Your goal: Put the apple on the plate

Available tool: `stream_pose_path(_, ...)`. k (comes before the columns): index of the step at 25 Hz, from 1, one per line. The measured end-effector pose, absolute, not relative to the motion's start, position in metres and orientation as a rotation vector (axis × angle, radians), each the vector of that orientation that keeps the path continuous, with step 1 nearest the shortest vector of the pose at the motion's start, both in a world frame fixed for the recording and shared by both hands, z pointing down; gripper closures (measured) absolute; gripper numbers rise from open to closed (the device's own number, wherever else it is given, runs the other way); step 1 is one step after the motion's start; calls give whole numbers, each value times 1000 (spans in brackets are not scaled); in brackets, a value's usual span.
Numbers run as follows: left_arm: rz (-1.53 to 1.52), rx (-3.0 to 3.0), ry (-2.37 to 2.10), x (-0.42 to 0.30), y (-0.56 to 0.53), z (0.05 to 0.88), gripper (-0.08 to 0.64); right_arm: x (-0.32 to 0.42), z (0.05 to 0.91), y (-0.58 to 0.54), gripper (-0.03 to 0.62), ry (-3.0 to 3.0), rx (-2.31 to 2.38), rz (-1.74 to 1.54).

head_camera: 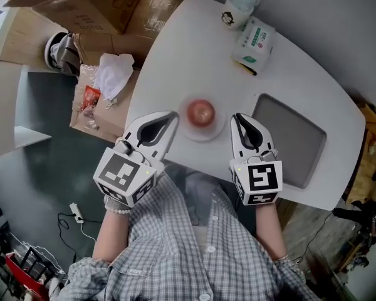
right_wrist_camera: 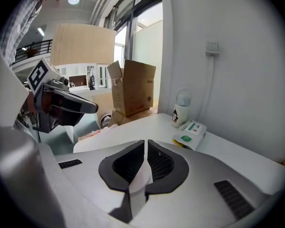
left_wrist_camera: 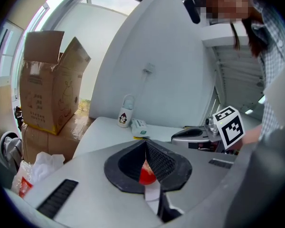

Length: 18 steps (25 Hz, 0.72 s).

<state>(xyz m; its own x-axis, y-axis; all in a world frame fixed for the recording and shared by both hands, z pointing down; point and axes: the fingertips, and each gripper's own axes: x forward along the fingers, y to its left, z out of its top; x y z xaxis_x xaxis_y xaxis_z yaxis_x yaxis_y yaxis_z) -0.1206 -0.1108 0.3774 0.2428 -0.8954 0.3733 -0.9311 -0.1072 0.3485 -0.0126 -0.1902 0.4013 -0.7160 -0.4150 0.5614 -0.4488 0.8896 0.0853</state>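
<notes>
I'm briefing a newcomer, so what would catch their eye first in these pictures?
A round red apple sits on a small white plate near the white table's front edge. The left gripper and right gripper, grey with black-and-white marker cubes, flank it, both shut.

Office or workroom corner, part storage: open cardboard boxes [head_camera: 94, 5] piled beside white table [head_camera: 175, 61], power strip [head_camera: 77, 213] with cable on grey floor [head_camera: 44, 168], tall windows [right_wrist_camera: 147, 51], wall socket [right_wrist_camera: 212, 47]

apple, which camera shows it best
Head view: the whole apple sits on the plate, unobstructed. The left gripper view shows only a red sliver of it past the shut jaws; the right gripper view shows none.
</notes>
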Motion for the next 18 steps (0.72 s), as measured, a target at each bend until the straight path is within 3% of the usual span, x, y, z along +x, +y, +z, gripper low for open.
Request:
stream_pose_path(16, 191, 1803, -1597, -124, -111, 451, 549, -8, 480, -205, 555, -2232, 499, 184)
stream_pose_path(18, 190, 1780, -1589, -125, -110, 457, 549, -10, 487, -204, 520, -2215, 474, 202)
